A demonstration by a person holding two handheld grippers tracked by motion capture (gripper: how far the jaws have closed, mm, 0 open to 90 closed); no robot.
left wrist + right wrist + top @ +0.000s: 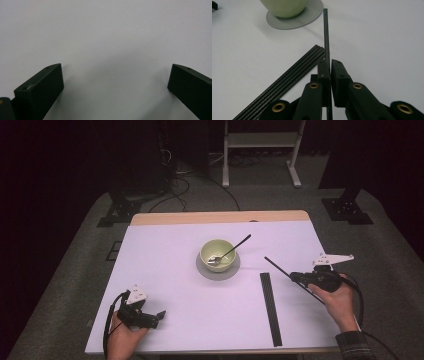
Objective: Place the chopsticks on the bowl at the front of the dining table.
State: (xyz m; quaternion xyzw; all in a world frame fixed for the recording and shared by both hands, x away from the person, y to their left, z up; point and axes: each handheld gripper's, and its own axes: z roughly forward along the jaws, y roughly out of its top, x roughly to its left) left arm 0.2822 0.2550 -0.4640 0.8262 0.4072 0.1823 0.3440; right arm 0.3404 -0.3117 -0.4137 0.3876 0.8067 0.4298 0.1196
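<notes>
White table (175, 285), black rod (326, 32) clamped between right gripper (330, 62) jaws, jutting forward.

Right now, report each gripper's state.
Left gripper: open, holding nothing, low over the table.
Right gripper: shut on a black rod.

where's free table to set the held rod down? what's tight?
Right gripper is shut on a thin black rod. Free: the wide bare stretch between the left gripper and the row of black rods, below the bowl; also the far left corner of the table. Tight: the strip between the saucer and the rod row.
</notes>
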